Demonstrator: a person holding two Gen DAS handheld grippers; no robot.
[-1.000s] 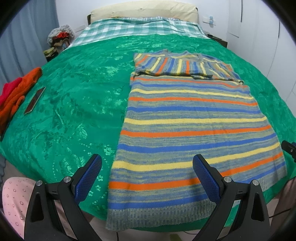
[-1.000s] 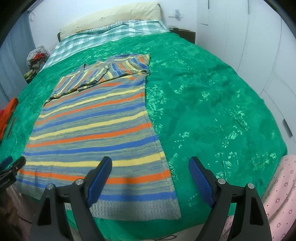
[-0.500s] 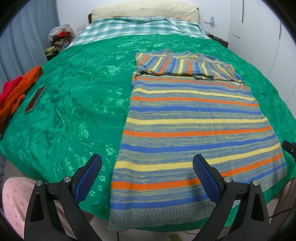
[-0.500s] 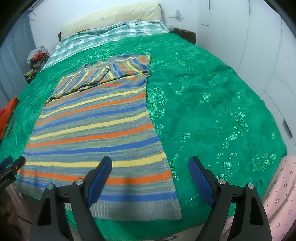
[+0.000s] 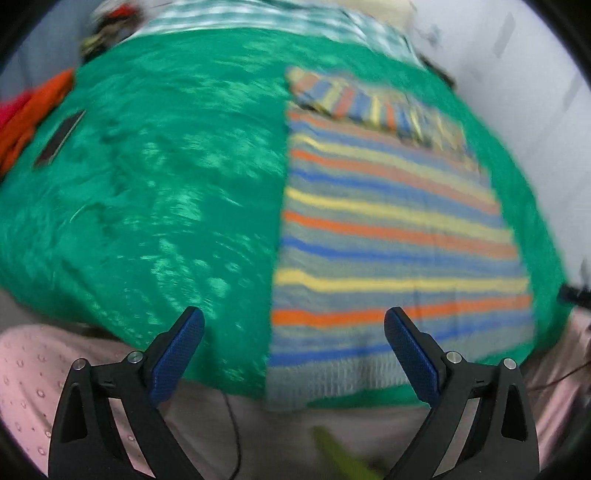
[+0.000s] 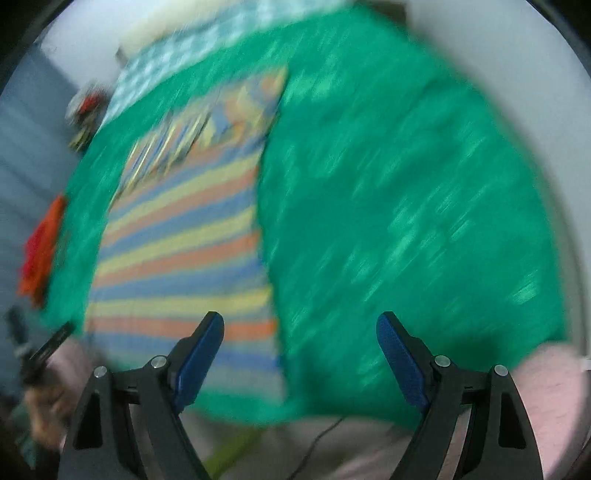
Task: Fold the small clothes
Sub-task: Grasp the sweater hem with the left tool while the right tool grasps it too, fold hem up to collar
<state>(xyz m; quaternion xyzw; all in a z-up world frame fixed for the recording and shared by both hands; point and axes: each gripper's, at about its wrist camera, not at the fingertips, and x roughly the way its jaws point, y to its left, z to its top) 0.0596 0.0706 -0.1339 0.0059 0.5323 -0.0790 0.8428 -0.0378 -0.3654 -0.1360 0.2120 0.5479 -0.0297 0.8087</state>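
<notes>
A striped knit garment [image 5: 391,236] in grey, blue, orange and yellow lies flat on the green bedspread [image 5: 166,192], its top part folded down. Its grey hem hangs at the bed's near edge. My left gripper [image 5: 293,321] is open and empty, held off the bed above the hem's left corner. In the right wrist view the garment [image 6: 184,251] lies to the left. My right gripper [image 6: 300,325] is open and empty above the hem's right corner and bare bedspread [image 6: 406,221]. Both views are blurred by motion.
Orange-red clothes [image 5: 33,110] and a dark phone [image 5: 59,138] lie at the bed's left edge. A checked cover [image 5: 258,18] lies at the head. Pink dotted fabric [image 5: 26,376] is below left. The floor with a thin cable [image 5: 232,417] shows below the bed edge.
Both grippers have pulled back and tilted, so the bed edge and floor now show below the hem. Both views turned blurry. The garment has not moved.
</notes>
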